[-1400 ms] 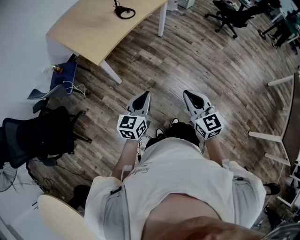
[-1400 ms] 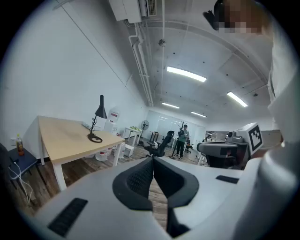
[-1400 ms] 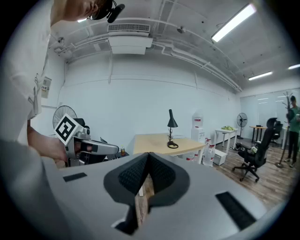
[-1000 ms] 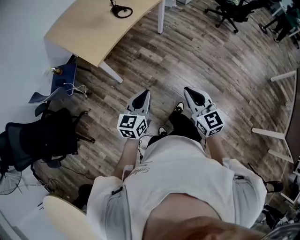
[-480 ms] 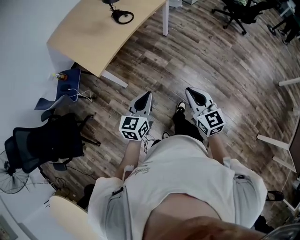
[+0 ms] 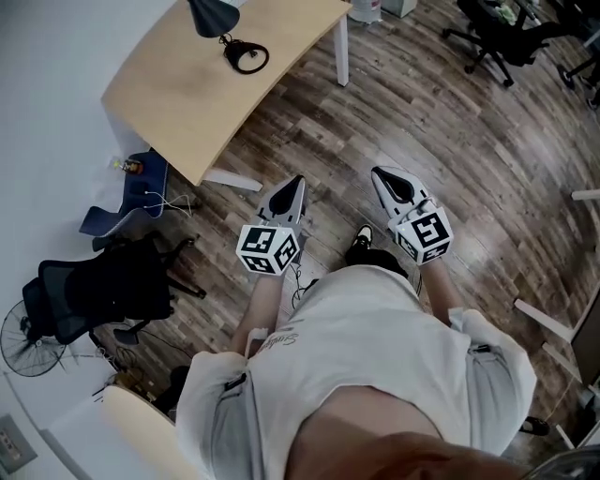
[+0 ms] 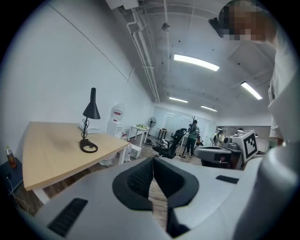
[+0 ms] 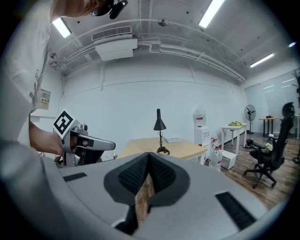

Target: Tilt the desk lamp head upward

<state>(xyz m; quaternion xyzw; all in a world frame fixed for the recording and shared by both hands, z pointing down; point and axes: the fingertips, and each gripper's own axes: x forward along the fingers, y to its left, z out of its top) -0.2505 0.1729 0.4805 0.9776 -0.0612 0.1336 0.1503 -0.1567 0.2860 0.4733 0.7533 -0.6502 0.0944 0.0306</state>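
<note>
desk lamp [image 7: 91,112]: black, cone head down, ring base | left gripper [image 7: 152,161], right gripper [image 8: 148,154]: fingers closed, empty

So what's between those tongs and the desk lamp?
Just wooden floor, then bare desk up to the lamp. The head view shows it.

This is an open-plan office. A pale wooden desk [image 6: 187,103] with a desk lamp [image 7: 91,110] stands by a white wall, and wheeled office chairs [image 6: 103,286] sit on the wood-look floor [image 6: 422,122]. A water dispenser [image 8: 199,127], a standing fan [image 7: 151,123], more tables [image 8: 236,127] and long ceiling lights [image 7: 196,62] fill the room.
</note>
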